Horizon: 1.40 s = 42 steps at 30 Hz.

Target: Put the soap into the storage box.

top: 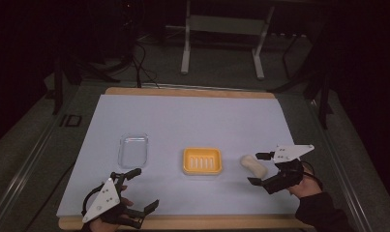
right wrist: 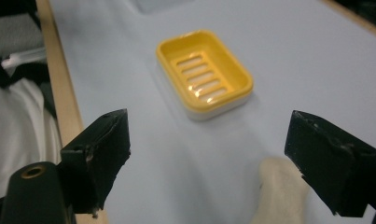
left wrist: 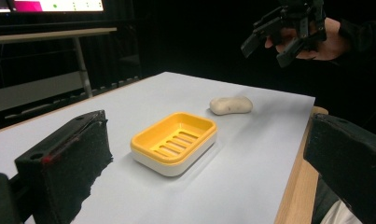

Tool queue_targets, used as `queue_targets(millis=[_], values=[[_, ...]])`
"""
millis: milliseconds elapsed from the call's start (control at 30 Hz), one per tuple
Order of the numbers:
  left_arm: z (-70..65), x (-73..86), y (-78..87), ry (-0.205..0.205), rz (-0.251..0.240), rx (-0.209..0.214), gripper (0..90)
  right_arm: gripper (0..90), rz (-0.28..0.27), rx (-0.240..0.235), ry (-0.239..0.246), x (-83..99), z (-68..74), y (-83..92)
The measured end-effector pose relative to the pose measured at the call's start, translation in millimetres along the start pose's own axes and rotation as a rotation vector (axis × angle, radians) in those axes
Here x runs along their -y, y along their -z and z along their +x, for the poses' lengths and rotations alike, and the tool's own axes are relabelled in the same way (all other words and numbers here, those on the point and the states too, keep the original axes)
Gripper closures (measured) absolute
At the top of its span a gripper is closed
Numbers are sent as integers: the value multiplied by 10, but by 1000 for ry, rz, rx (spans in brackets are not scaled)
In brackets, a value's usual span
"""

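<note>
While the yellow soap dish [top: 202,161] sits near the middle of the white sheet [top: 192,116] covering the table, a whitish bar of soap [top: 253,165] lies on the sheet just to its right, apart from it; a clear plastic lid [top: 133,150] rests to the dish's left. With jaws spread wide and empty, the right gripper [top: 260,168] hovers beside the soap; the left gripper [top: 142,189], likewise agape and holding nothing, is near the table's wooden front edge [top: 192,222].
</note>
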<state>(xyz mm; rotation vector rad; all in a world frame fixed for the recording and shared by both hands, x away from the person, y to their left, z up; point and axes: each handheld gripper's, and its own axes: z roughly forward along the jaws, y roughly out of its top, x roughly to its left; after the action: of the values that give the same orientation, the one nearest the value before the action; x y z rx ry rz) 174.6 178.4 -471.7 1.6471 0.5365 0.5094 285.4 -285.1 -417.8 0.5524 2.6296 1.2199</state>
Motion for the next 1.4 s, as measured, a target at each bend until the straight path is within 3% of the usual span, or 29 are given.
queue_targets(millis=[133,167,200,267,333,367,467,700,1200,1233,1400], values=[[0,0,0,0,1,2,7,131,58,-19,4,-16,-14,-38],[0,1,0,-2,2,2,7,125,102,-33,1,-21,-27,-61],[0,1,0,-2,2,2,7,125,102,-33,1,-21,-27,-61],[0,1,-2,-2,4,2,7,112,149,-65,-22,-20,-49,-92],[-2,2,-4,-2,6,4,7,112,165,-64,-17,-21,-47,-100],[-2,2,-4,-2,6,4,7,105,201,-58,-15,-22,-38,-116],[-2,2,-5,-2,6,3,7,103,212,-60,-18,-21,-37,-121],[-2,3,-8,-2,7,4,7,101,301,-51,-14,-9,-42,-151],[-2,6,-13,-1,12,4,7,102,484,-95,-19,58,-48,-220],[-2,6,-12,-1,11,5,7,102,517,-109,-32,78,-63,-230],[-1,6,-13,0,12,4,7,102,567,-116,-52,109,-95,-242]])
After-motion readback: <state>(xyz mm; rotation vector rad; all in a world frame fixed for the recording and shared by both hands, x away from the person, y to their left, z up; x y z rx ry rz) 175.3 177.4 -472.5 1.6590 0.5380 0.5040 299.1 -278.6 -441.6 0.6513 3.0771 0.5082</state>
